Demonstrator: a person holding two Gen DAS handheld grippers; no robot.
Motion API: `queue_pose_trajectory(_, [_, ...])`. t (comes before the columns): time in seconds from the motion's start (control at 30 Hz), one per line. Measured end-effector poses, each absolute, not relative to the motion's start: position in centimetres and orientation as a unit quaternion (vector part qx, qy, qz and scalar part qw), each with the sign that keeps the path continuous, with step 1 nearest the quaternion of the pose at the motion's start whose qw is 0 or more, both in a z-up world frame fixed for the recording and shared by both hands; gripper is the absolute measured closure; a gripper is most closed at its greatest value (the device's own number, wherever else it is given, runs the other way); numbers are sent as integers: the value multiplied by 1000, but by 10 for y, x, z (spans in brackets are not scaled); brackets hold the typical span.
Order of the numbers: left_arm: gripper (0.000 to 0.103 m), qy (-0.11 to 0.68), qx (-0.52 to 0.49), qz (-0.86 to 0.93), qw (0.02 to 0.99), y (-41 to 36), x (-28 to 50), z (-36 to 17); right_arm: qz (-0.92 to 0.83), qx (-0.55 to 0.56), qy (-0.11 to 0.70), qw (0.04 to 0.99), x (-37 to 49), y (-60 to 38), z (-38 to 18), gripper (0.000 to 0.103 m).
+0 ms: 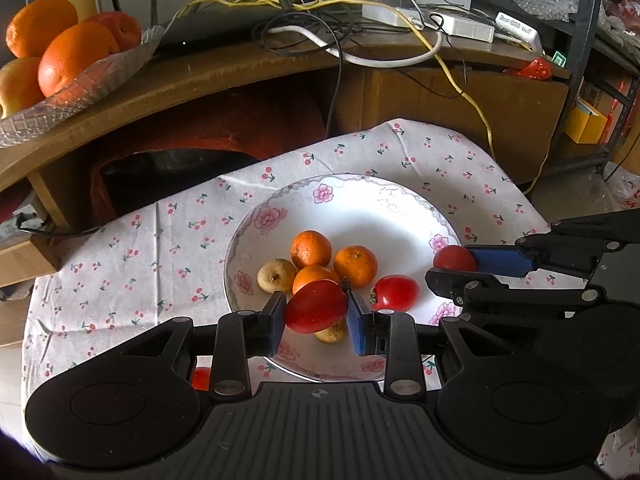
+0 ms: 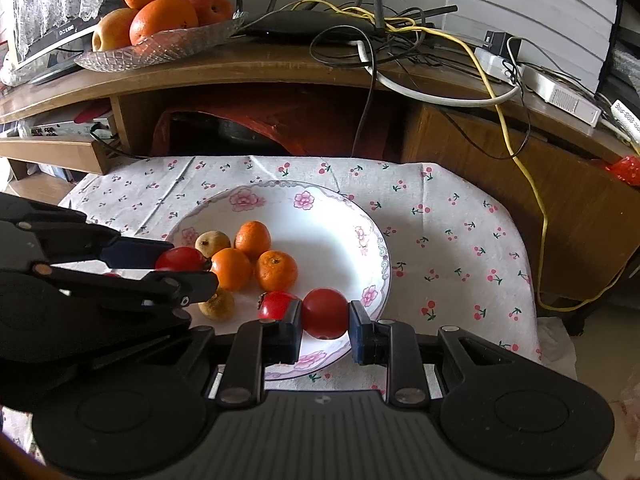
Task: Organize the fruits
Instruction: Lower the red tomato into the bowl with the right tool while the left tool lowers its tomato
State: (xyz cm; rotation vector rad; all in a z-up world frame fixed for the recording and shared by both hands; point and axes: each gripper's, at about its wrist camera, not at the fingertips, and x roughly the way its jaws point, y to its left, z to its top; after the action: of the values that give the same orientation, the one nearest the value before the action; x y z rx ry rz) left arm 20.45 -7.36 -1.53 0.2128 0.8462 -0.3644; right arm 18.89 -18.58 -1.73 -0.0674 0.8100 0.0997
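A white flowered plate [image 1: 380,220] [image 2: 320,236] sits on a cherry-print cloth. On it lie three tangerines [image 1: 355,265] [image 2: 276,270], two small brownish fruits [image 1: 276,275] [image 2: 218,304] and a loose red tomato [image 1: 396,292] [image 2: 276,305]. Over the plate's near side, my left gripper [image 1: 316,312] [image 2: 188,264] is shut on a red tomato [image 1: 316,306] [image 2: 180,259]. My right gripper [image 2: 325,320] [image 1: 450,266] is shut on another red tomato [image 2: 325,313] [image 1: 454,258] above the plate's right rim. The two grippers are close together.
A glass dish [image 1: 80,80] [image 2: 160,50] of large oranges and apples stands on the wooden shelf behind. Tangled cables [image 1: 360,32] [image 2: 400,40] and white boxes lie along that shelf. The cloth [image 1: 120,260] [image 2: 460,240] drapes over the table edges. Something small and red [image 1: 200,378] shows under my left gripper.
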Motion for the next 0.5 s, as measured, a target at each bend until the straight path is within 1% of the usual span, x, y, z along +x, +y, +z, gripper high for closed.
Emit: queue_pose_trajectory(0.5, [64, 420, 93, -166, 887, -73, 214, -27, 44, -39, 399, 915, 198, -183, -28, 76])
